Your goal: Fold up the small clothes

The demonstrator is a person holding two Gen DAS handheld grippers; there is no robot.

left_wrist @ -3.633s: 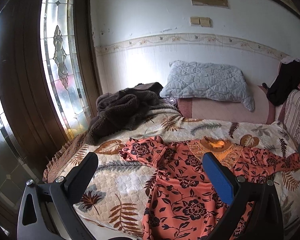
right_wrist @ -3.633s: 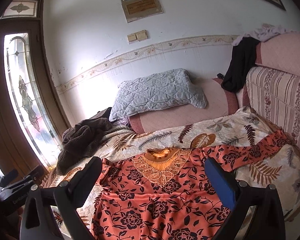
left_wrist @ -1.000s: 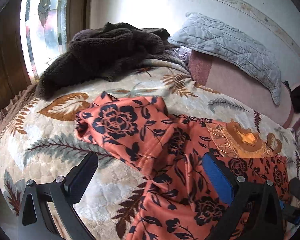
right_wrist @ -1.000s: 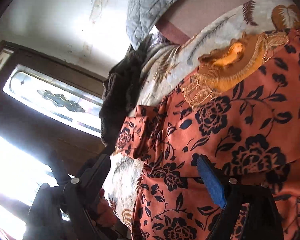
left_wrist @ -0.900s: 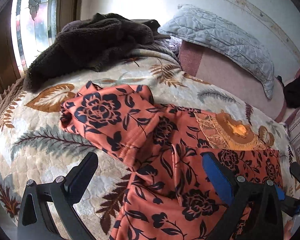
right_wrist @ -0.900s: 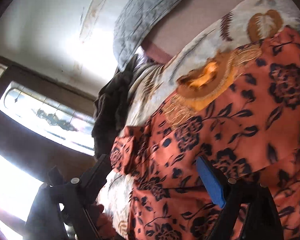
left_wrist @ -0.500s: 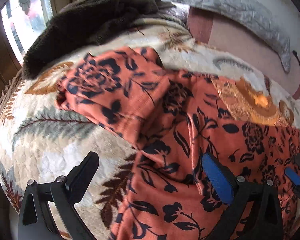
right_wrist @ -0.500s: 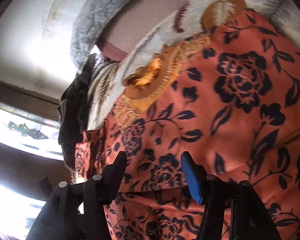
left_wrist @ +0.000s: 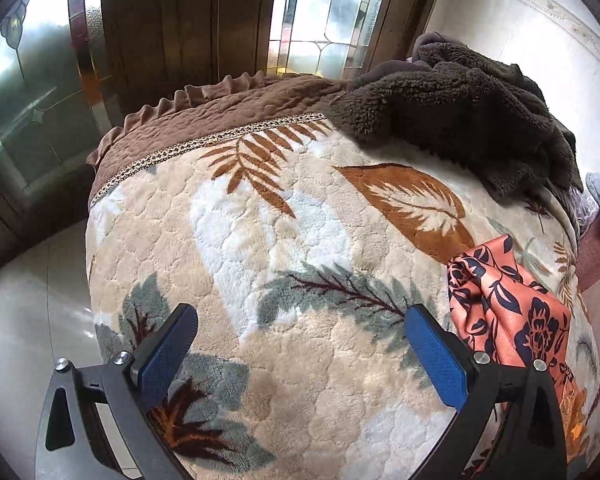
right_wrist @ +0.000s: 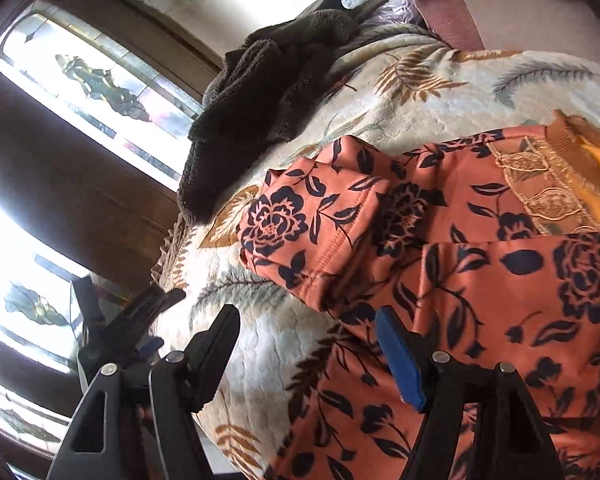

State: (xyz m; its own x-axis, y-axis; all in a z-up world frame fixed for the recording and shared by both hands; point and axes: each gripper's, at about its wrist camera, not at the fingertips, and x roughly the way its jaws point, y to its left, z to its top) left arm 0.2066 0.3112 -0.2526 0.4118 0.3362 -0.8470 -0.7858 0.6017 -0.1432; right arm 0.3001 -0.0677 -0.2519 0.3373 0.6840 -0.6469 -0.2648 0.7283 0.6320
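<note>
Now mid-fold: right gripper fingers opening over floral garment edge, pinching nothing. Left gripper hovering spread over bedspread; next needs regrasping.

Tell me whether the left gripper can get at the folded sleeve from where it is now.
Probably yes. The left gripper is open over bare blanket, and the sleeve lies just to its right with nothing between them. It would have to swing right first.

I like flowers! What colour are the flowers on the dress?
Dark navy, nearly black, on the orange dress. They show best in the right wrist view.
</note>
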